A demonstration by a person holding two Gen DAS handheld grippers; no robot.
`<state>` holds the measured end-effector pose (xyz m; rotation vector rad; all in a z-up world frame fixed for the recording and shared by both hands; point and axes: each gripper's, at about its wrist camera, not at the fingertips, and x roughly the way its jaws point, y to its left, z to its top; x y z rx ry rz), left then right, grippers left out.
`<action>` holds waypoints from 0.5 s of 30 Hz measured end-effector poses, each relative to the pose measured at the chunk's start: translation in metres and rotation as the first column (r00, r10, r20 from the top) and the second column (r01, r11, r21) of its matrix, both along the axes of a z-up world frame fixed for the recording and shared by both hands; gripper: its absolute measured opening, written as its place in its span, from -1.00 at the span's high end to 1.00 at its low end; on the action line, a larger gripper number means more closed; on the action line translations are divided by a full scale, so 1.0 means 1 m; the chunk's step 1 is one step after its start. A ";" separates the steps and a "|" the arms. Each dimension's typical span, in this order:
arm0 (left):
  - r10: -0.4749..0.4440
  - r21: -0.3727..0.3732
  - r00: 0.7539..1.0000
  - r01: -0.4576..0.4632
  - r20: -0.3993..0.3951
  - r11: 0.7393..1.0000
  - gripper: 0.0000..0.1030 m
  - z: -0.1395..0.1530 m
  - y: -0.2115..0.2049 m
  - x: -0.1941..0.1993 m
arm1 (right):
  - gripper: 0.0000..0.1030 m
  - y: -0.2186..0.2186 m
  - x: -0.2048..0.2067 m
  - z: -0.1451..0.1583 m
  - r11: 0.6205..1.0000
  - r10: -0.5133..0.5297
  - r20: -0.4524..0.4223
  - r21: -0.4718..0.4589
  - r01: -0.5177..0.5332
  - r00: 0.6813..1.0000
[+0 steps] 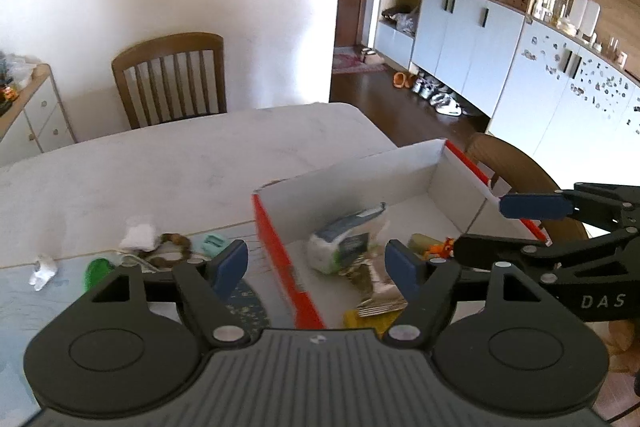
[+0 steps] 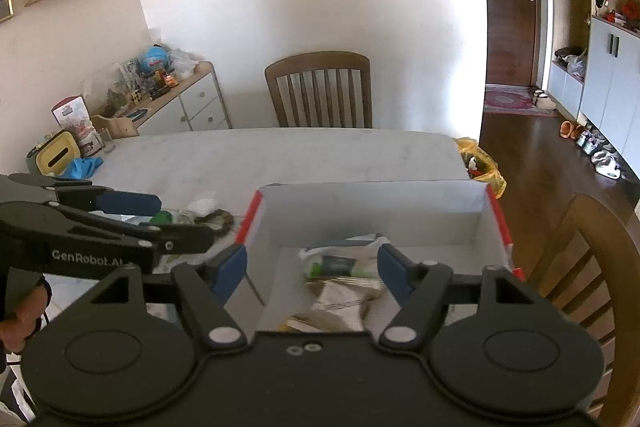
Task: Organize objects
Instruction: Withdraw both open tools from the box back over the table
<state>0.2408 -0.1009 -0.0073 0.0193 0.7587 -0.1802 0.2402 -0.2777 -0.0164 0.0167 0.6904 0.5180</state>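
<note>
1. The left gripper (image 1: 316, 267) is matte black, with a ribbed grey plate at its base; two round black discs flank that plate; silver rivets pin the linkage arms.
2. Its fingers (image 1: 230, 267) end in dark blue pads.
3. The right gripper (image 2: 310, 267) has the same build; its side reads "DAS" in the left wrist view.
4. The left gripper's side carries white "GenRobot.AI" lettering.

Box (image 1: 352, 183) sits on tabletop (image 1: 180, 155), centre-right of frame. Packets (image 1: 344, 243) lie inside box. Small items (image 1: 160, 243) lie on tabletop left of box. Chair (image 1: 170, 79) stands behind tabletop, upper left.
</note>
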 end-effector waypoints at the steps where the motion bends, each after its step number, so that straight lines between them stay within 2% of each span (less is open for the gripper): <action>1: 0.003 0.000 1.000 -0.003 0.003 1.000 -0.52 0.001 0.005 -0.002 | -0.65 0.004 -0.003 0.001 1.000 -0.002 0.003 0.005 0.002 1.000; 4: 0.016 -0.004 1.000 -0.016 0.016 1.000 -0.56 0.003 0.022 -0.009 | -0.69 0.018 -0.009 0.003 1.000 -0.002 0.013 0.005 0.001 1.000; 6: 0.020 -0.010 1.000 -0.020 0.014 1.000 -0.56 0.002 0.034 -0.011 | -0.79 0.027 -0.013 0.004 1.000 -0.001 0.019 0.009 0.001 1.000; 15: 0.058 -0.045 0.998 -0.057 0.004 0.997 -0.69 -0.001 0.089 -0.022 | -0.90 0.071 -0.026 0.007 1.000 0.005 0.025 0.025 -0.006 1.000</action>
